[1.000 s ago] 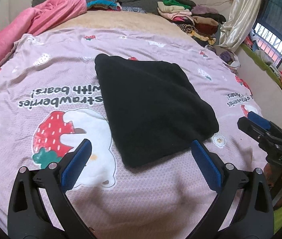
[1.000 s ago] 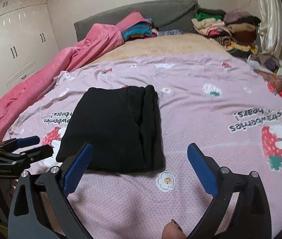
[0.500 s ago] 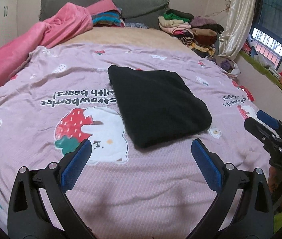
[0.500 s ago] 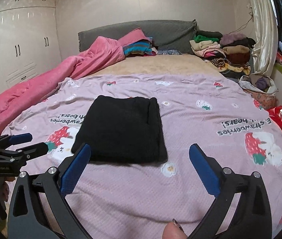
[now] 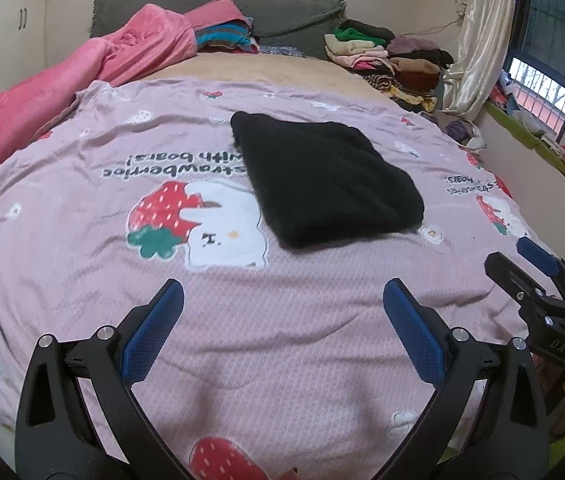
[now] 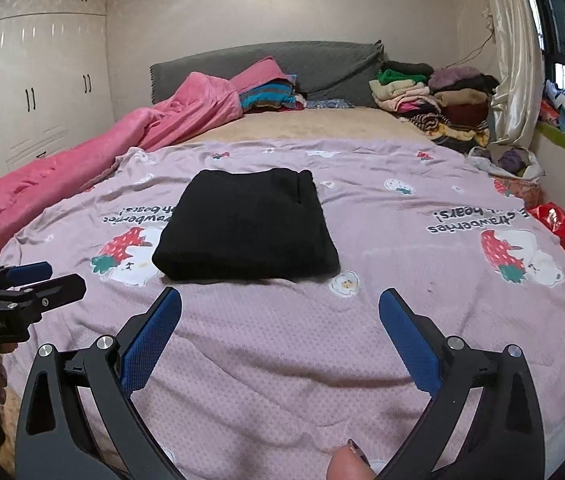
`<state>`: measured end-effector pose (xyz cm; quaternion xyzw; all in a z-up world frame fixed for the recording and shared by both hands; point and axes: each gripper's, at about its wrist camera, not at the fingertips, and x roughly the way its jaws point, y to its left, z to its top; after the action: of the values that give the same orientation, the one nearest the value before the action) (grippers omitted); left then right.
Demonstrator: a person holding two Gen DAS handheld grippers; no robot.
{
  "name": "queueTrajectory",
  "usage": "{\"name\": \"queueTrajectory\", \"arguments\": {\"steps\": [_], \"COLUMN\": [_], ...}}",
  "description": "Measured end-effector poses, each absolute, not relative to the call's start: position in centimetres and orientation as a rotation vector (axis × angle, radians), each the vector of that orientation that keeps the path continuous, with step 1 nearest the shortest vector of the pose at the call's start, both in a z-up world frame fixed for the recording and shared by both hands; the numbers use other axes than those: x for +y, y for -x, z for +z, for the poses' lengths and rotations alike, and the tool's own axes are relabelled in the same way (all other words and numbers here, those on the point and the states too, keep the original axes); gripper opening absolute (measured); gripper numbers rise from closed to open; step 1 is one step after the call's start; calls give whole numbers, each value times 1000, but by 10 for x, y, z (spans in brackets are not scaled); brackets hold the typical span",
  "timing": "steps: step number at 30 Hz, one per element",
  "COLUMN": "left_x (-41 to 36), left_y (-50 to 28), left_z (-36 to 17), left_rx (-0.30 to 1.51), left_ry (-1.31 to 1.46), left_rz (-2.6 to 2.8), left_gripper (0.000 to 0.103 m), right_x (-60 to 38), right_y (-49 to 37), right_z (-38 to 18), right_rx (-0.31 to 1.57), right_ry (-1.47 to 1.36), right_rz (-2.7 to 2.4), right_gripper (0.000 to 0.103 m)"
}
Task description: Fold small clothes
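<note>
Bedroom scene, two wrist views. A black folded garment (image 5: 322,180) lies flat as a neat rectangle on a lilac bedspread (image 5: 82,248) w/ strawberry-and-bear print, near the bed's middle. Left tool (image 5: 282,304) hovers over the near part of the bedspread, blue-padded fingers spread wide, gripping nothing; garment sits ahead of it & slightly right, well apart. Right tool (image 6: 280,312) likewise released, fingers wide, empty, garment ahead & slightly left, not touching. Each tool shows at the edge of the other's view. A fingertip (image 6: 348,464) shows at the bottom of the right view. Behind: rumpled pink blanket (image 6: 102,148) along the left side, grey headboard (image 6: 262,64), stacks of folded clothes (image 6: 430,96) at far right by a cream curtain (image 6: 514,52). White wardrobe (image 6: 34,80) on left wall.
</note>
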<state>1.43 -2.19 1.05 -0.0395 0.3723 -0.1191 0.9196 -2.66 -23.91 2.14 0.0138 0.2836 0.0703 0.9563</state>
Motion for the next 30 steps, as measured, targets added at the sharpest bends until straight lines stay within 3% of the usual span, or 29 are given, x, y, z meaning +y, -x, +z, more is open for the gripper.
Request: {"name": "queueTrajectory", "arguments": {"steps": [30], "left_x": [-28], "left_y": [11], "left_z": [-11], "left_rx": [750], "left_ry": [68], "left_rz": [-182], "left_gripper": [94], "right_x": [-249], "right_y": [53], "right_z": [-14], "right_rx": [596], "right_ry": [-29], "right_rz": [108], "right_gripper": [99]}}
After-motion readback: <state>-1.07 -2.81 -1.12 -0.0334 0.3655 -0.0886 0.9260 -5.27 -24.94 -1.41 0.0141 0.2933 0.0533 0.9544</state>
